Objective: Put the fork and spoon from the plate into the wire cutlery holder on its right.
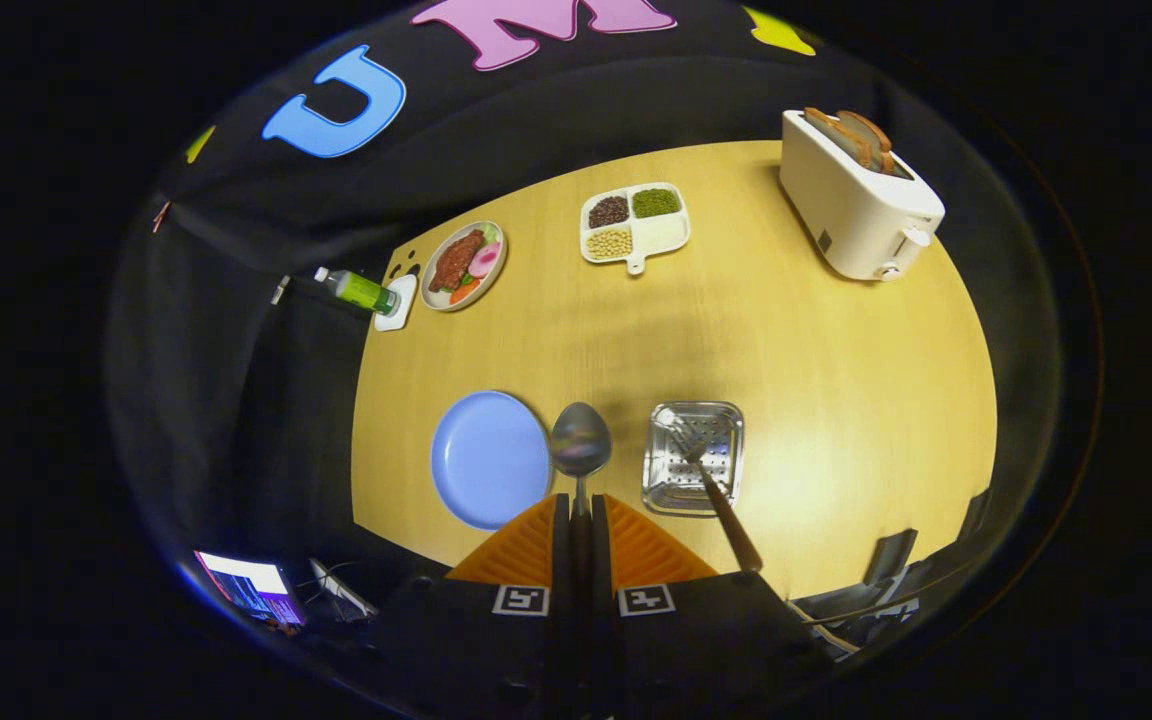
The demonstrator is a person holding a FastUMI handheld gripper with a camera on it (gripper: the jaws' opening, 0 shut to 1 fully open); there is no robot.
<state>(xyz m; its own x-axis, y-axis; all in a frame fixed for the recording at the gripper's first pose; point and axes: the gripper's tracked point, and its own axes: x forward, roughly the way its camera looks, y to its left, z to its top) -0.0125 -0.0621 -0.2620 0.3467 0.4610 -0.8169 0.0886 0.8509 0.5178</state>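
My gripper (581, 505) is shut on the handle of a metal spoon (580, 440), whose bowl sticks out just ahead of the fingertips, high above the table. Below and left of the spoon lies a blue plate (489, 458) with nothing on it. To the right of the spoon stands the square wire cutlery holder (693, 457). A fork (711, 480) with a dark handle leans in the holder, tines down, handle slanting toward me.
On the wooden table (836, 400) beyond: a white toaster (856, 200) with bread at the far right, a divided dish of beans (633, 225), a plate of food (463, 265), and a green bottle (356, 290) at the far left corner. A screen (251, 585) glows below the table's near-left edge.
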